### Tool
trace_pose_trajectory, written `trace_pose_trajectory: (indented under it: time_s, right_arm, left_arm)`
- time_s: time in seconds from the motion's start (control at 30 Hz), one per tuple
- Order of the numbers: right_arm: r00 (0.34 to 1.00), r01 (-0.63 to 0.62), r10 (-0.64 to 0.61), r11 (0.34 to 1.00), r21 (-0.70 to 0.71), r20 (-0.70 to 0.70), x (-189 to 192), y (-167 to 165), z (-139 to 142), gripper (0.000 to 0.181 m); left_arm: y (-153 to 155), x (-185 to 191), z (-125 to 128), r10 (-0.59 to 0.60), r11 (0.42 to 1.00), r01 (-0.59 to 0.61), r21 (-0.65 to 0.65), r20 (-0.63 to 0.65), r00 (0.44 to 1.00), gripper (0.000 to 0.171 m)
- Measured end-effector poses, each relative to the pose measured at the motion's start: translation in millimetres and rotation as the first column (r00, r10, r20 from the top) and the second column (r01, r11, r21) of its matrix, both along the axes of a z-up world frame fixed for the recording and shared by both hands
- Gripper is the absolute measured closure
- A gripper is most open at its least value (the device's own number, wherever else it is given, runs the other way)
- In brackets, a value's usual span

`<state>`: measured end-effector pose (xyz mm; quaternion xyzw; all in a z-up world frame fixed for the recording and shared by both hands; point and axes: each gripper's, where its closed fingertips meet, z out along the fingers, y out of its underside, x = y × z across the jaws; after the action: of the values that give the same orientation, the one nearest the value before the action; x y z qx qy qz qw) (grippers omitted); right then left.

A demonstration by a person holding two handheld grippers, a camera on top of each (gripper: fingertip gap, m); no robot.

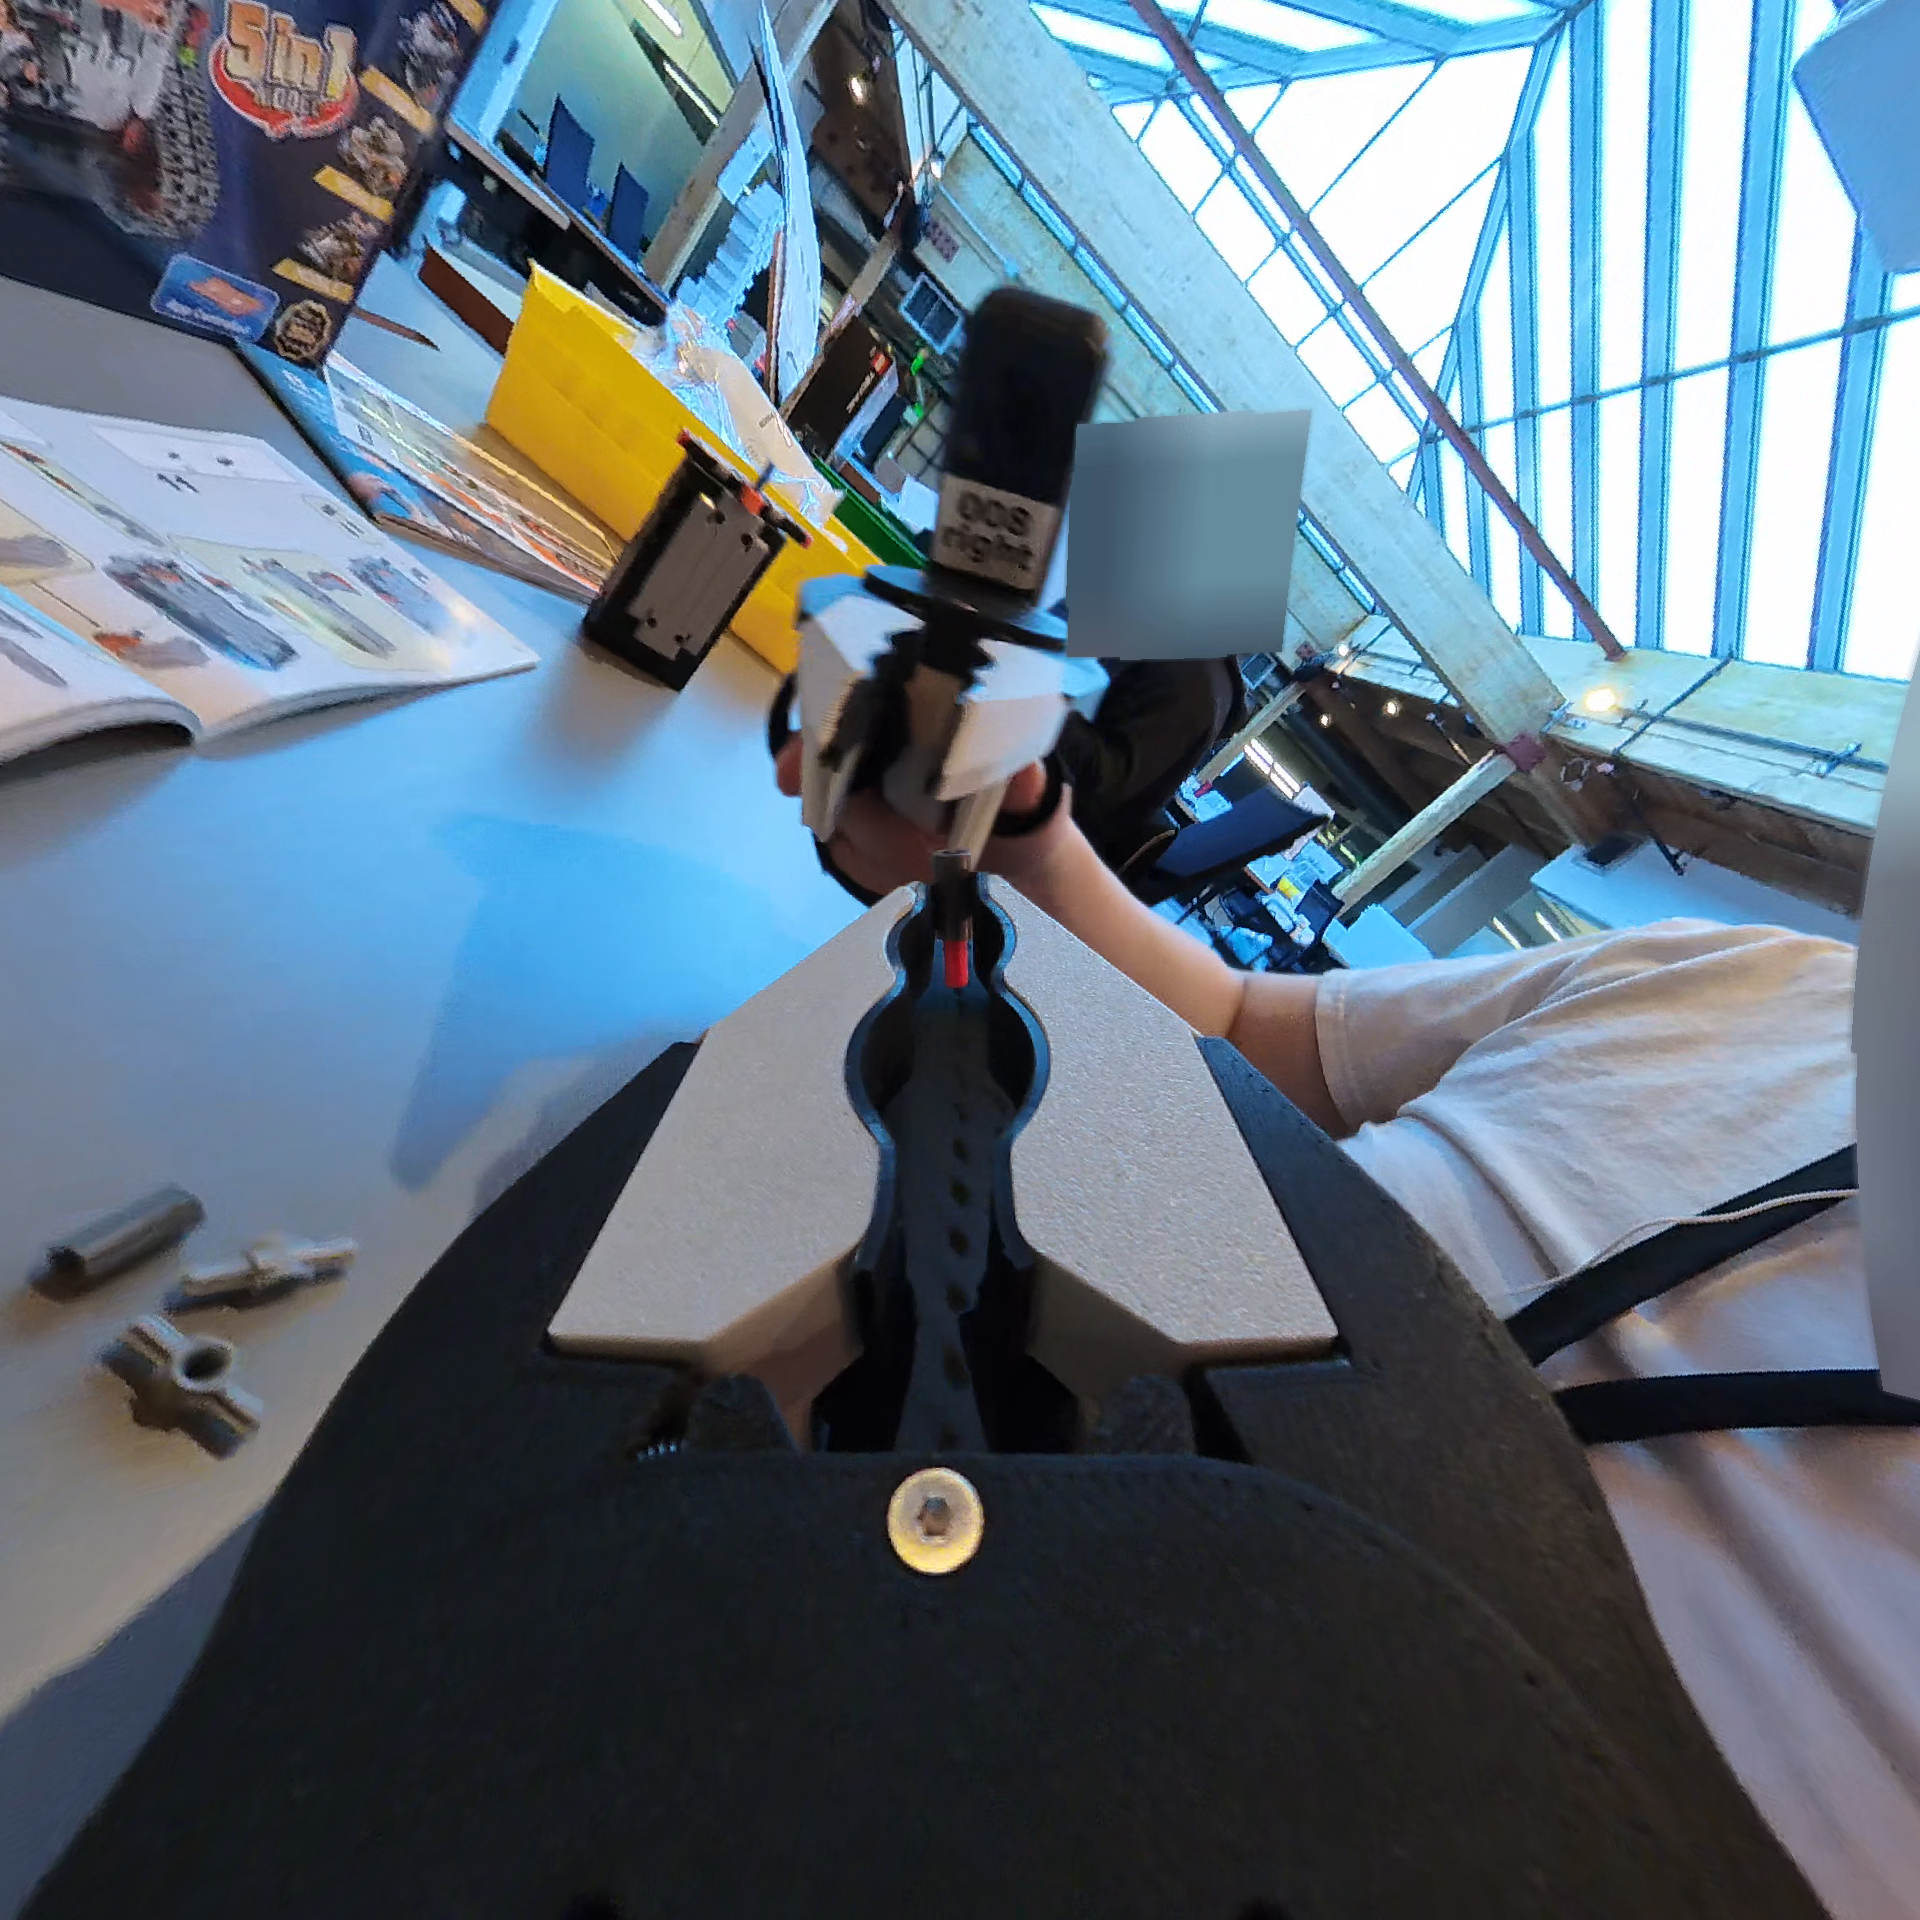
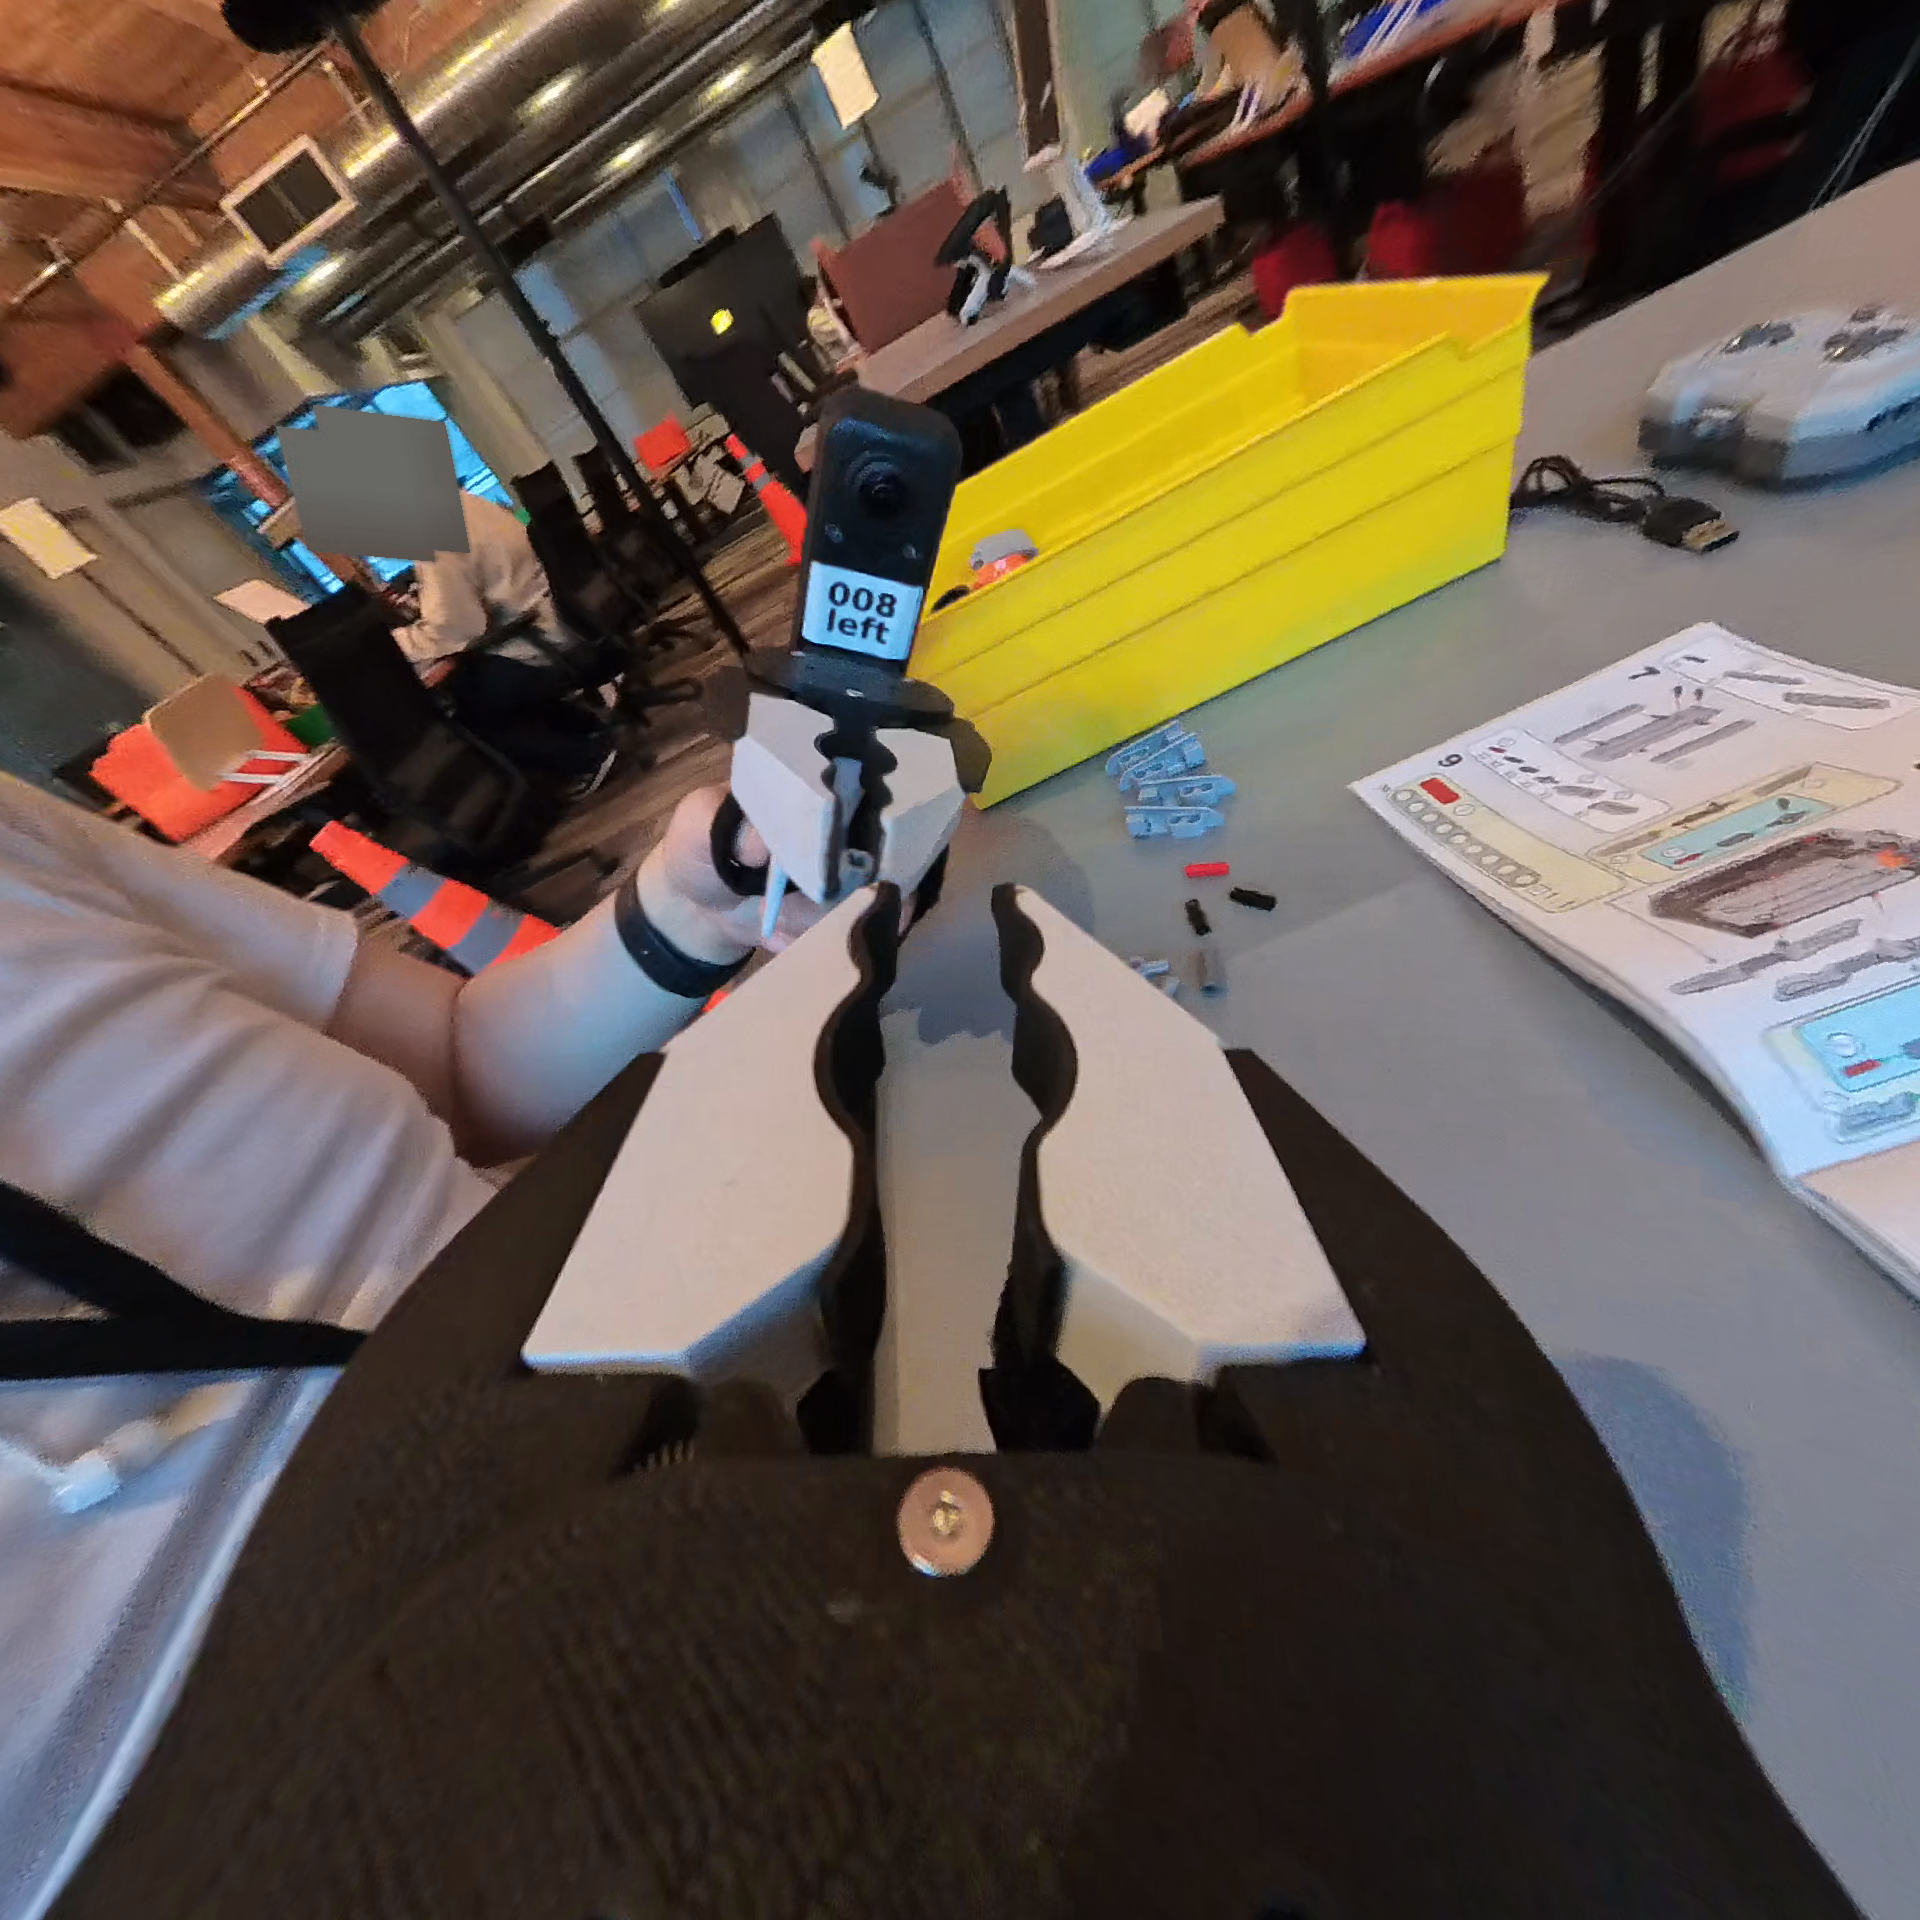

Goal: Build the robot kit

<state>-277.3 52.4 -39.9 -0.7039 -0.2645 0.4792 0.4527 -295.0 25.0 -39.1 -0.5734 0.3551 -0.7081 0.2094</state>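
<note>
My left gripper point(image 1: 951, 896) is shut on a dark beam with holes point(image 1: 951, 1195) that runs lengthwise between its fingers. A red pin point(image 1: 954, 958) and a grey stub point(image 1: 951, 868) stick out past its tips. It also shows in the right wrist view point(image 2: 847, 831), raised above the grey table point(image 2: 1403, 1091), with the grey part point(image 2: 850, 795) in its jaws. My right gripper point(image 2: 943, 899) is open and empty, its tips close to the left gripper's. In the left wrist view it point(image 1: 925, 727) faces me, almost touching the stub.
A yellow bin point(image 2: 1247, 540) stands behind the grippers. An open instruction booklet point(image 2: 1662, 883) lies to the right, with loose blue-grey pieces point(image 2: 1174, 790), a red pin point(image 2: 1205, 870) and black pins point(image 2: 1252, 899) beside it. A black-grey block point(image 1: 686, 571) and grey connectors point(image 1: 177, 1309) lie on the table.
</note>
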Motion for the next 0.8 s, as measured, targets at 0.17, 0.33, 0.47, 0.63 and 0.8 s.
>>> trace_pose_trajectory:
  time_s: [0.17,0.33,0.47,0.63,0.8]
  right_arm:
    - [0.986,-0.136,0.129,0.989,-0.055,-0.106,5.8,21.6,1.8,0.166]
    - [0.964,-0.203,0.181,0.974,-0.104,-0.193,6.1,33.5,-10.3,0.166]
    - [0.953,-0.235,0.198,0.961,-0.146,-0.230,4.9,37.6,-20.1,0.167]
    - [0.936,-0.275,0.221,0.945,-0.175,-0.275,2.3,38.6,-25.8,0.174]
    - [0.920,-0.338,0.278,0.920,-0.199,-0.278,-10.2,28.9,-33.3,0.181]
  left_arm:
    - [19.6,7.5,0.6,0.019,0.999,-0.018,-0.046,0.006,1.000,0.168]
    - [31.6,17.4,-4.9,0.012,0.998,-0.012,-0.066,-0.011,1.000,0.168]
    - [37.8,26.3,-4.5,-0.012,0.998,0.011,-0.067,-0.017,1.000,0.167]
    - [44.1,29.3,-5.2,-0.006,0.996,0.005,-0.089,-0.017,1.000,0.168]
    - [45.2,29.4,-7.8,-0.009,0.992,0.007,-0.126,-0.013,1.000,0.168]
